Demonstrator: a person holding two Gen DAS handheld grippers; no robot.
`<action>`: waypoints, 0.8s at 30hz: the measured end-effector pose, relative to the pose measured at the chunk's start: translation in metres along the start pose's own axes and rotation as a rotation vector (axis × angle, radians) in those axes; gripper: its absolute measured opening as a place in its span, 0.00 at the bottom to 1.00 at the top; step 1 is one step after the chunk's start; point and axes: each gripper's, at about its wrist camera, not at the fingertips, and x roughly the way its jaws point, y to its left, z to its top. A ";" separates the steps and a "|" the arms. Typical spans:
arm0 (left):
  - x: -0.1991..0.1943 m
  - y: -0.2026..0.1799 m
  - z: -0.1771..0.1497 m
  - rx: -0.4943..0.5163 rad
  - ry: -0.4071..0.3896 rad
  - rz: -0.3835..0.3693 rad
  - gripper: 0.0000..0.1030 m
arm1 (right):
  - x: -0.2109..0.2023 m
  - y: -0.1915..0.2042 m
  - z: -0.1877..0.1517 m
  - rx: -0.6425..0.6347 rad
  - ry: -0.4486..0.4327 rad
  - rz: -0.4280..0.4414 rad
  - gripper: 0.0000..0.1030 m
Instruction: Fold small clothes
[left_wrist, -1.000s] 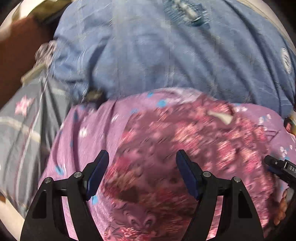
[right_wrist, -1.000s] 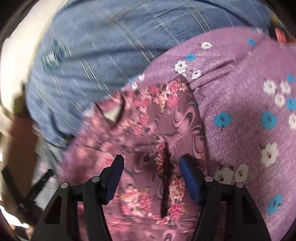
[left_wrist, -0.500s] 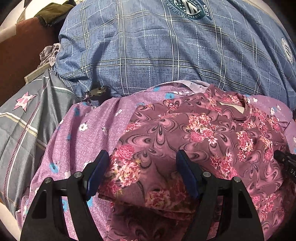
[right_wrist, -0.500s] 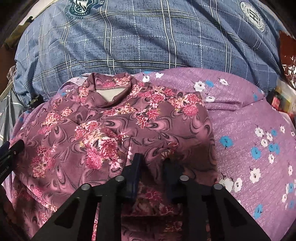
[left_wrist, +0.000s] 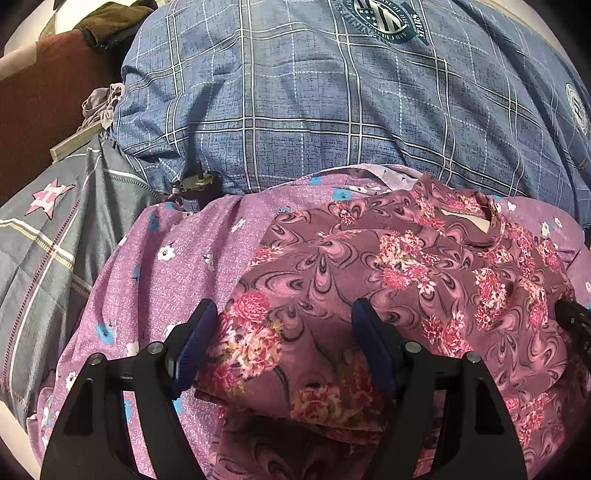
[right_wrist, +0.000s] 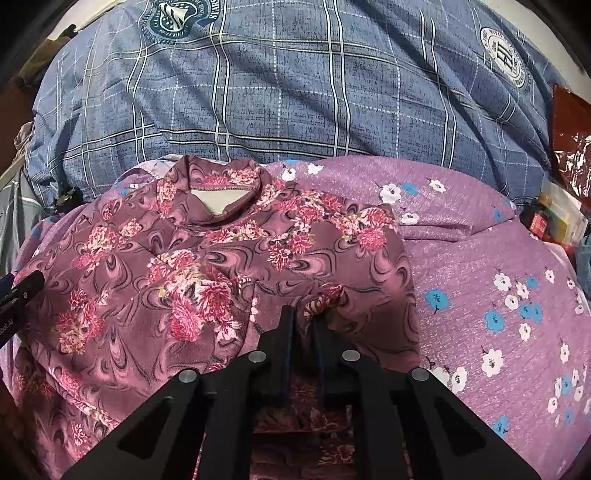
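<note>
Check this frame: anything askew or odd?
Mostly tidy. The floral top lies spread on the purple sheet, but fabric bunches into a ridge where the right gripper pinches it; a small dark object sits half-tucked under the blue blanket.

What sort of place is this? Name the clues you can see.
Most likely a bedroom, on a bed: a floral top lies on a purple flowered sheet, with a blue checked quilt bunched behind and a grey star-print cover beside it.

The floral top (right_wrist: 229, 266) lies on the flowered sheet (right_wrist: 480, 258), the checked blanket (right_wrist: 295, 92) behind.
</note>
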 end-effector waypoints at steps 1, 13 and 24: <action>0.000 0.000 0.000 0.000 -0.002 0.000 0.73 | -0.001 0.000 0.000 -0.002 -0.005 -0.005 0.08; -0.004 -0.004 0.002 0.006 -0.030 -0.003 0.73 | -0.018 0.003 0.002 -0.017 -0.072 -0.037 0.08; -0.005 -0.006 0.002 0.008 -0.035 -0.004 0.73 | -0.023 0.003 0.003 -0.022 -0.092 -0.043 0.08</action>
